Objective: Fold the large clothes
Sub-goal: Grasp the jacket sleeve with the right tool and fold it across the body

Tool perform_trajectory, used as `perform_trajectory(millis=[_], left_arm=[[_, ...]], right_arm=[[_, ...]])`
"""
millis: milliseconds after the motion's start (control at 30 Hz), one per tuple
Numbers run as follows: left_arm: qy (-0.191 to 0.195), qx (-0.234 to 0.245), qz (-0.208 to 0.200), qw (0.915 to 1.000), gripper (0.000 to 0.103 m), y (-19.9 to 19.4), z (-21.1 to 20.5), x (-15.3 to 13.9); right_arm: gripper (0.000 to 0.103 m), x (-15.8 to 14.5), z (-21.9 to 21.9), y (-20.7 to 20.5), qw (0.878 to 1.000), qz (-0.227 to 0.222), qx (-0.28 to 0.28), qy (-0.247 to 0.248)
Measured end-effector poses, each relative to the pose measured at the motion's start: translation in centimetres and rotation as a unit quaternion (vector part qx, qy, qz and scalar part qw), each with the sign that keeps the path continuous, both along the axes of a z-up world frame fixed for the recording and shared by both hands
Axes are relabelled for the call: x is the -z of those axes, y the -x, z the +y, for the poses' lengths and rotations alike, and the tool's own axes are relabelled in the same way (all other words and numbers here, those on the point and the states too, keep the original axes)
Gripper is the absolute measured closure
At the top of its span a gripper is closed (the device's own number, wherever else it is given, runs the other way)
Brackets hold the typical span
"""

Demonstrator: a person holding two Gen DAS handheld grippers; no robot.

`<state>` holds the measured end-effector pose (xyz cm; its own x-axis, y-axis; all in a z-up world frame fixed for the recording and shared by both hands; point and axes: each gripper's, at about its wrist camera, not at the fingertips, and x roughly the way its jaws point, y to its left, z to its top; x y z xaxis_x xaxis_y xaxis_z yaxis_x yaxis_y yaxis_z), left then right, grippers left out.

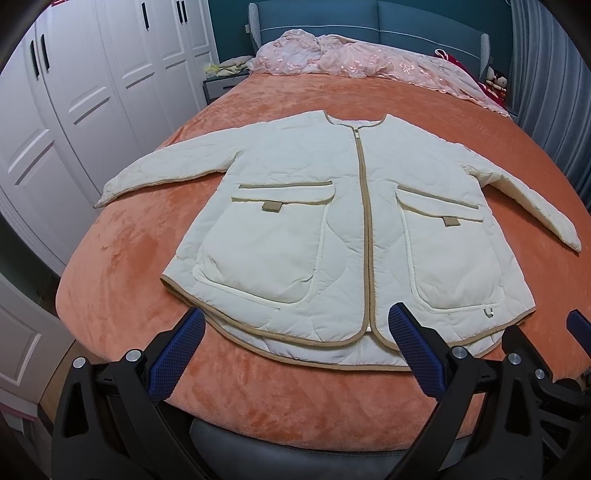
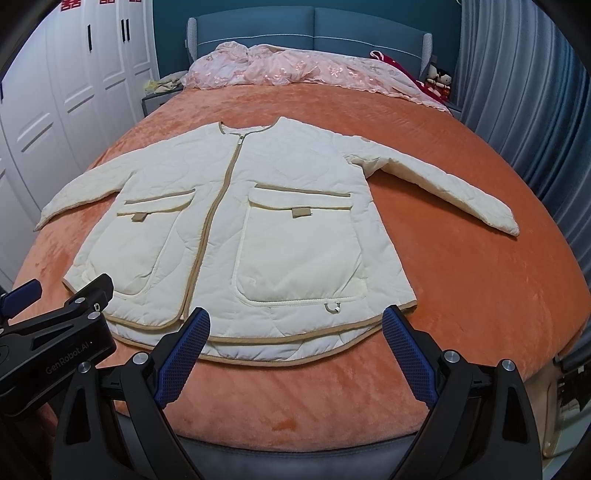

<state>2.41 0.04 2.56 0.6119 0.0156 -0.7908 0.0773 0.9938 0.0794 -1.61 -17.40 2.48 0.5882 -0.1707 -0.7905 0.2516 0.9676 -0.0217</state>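
Two sides of the room frame the bed: white panelled wardrobe doors [image 1: 85, 92] on the left and grey-blue pleated curtains [image 2: 517, 92] on the right. At the far end, a crumpled pink embroidered cover [image 1: 351, 59] lies heaped against the padded teal headboard [image 2: 314, 29], with what may be small dolls [image 2: 439, 83] at its right, too small to tell. Nothing lies on the cream quilted jacket with tan trim [image 1: 332, 221], which is spread flat, zipped, front up, sleeves out to both sides on the orange plush bedspread [image 2: 480, 277]. Its hem lies nearest, just beyond both grippers. The left gripper [image 1: 295, 350] hangs over the hem's left half, blue-padded fingers [image 1: 177, 354] spread wide, holding nothing. The right gripper [image 2: 295, 350] hangs over the hem's right half, equally wide and empty.
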Motion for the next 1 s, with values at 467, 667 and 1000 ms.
perform_trajectory(millis=[467,667,1000], left_arm=[[-0.020,0.000,-0.011,0.9998,0.006,-0.8,-0.6,0.6],[-0.022,0.003,-0.009,0.9997,0.006,-2.4,-1.0,1.1],[0.028,-0.013,0.055,0.9980,0.005,-8.9,0.8,3.4]], right_arm=[[0.011,0.7,0.0,-1.2,1.000,0.007,-0.008,0.002],[0.011,1.1,-1.5,-2.6,1.000,0.000,-0.021,-0.013],[0.011,4.2,-19.9,-7.9,0.985,-0.012,0.141,-0.102]])
